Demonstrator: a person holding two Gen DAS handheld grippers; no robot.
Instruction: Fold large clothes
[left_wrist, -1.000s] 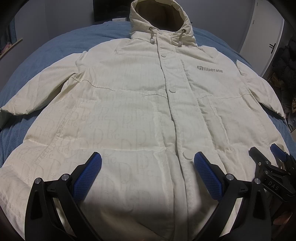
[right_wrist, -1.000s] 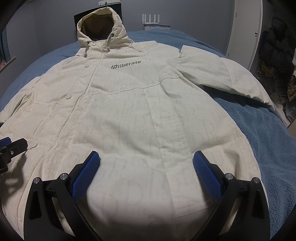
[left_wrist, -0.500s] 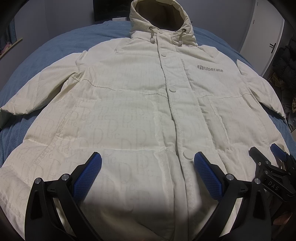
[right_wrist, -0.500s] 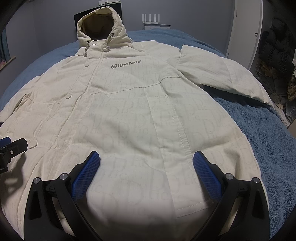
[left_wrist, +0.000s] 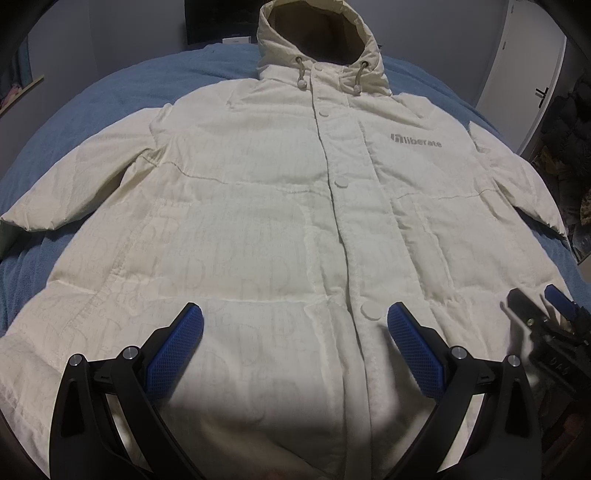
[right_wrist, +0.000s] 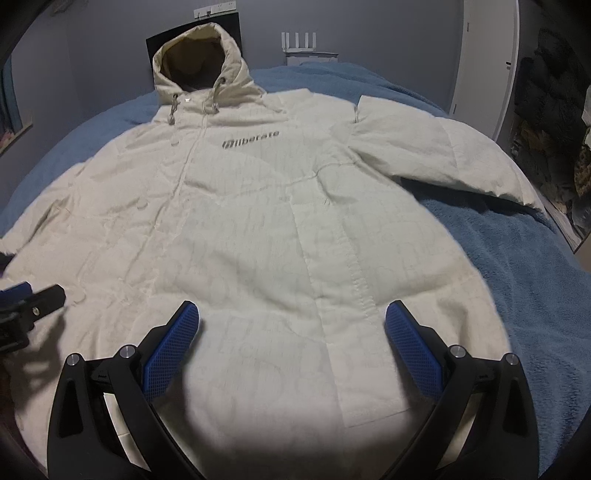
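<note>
A cream hooded padded coat (left_wrist: 258, 206) lies front up and buttoned on a blue bed, sleeves spread, hood at the far end; it carries a grey "liberate" logo (left_wrist: 415, 140). The same coat (right_wrist: 258, 221) fills the right wrist view. My left gripper (left_wrist: 291, 328) hovers open over the coat's lower front, beside the bottom snap button (left_wrist: 370, 309). My right gripper (right_wrist: 291, 325) hovers open over the lower right panel near the hem. Each gripper shows at the edge of the other's view: the right gripper (left_wrist: 543, 314), the left gripper (right_wrist: 27, 299). Neither holds cloth.
A blue fleece blanket (right_wrist: 517, 280) covers the bed around the coat. A white door (right_wrist: 487, 55) and dark hanging clothes (right_wrist: 554, 122) stand at the right. A white router (right_wrist: 299, 40) sits behind the bed by the grey wall.
The right gripper has shifted slightly, with motion blur showing it moving in both views. The left gripper and the coat stay as they were.
</note>
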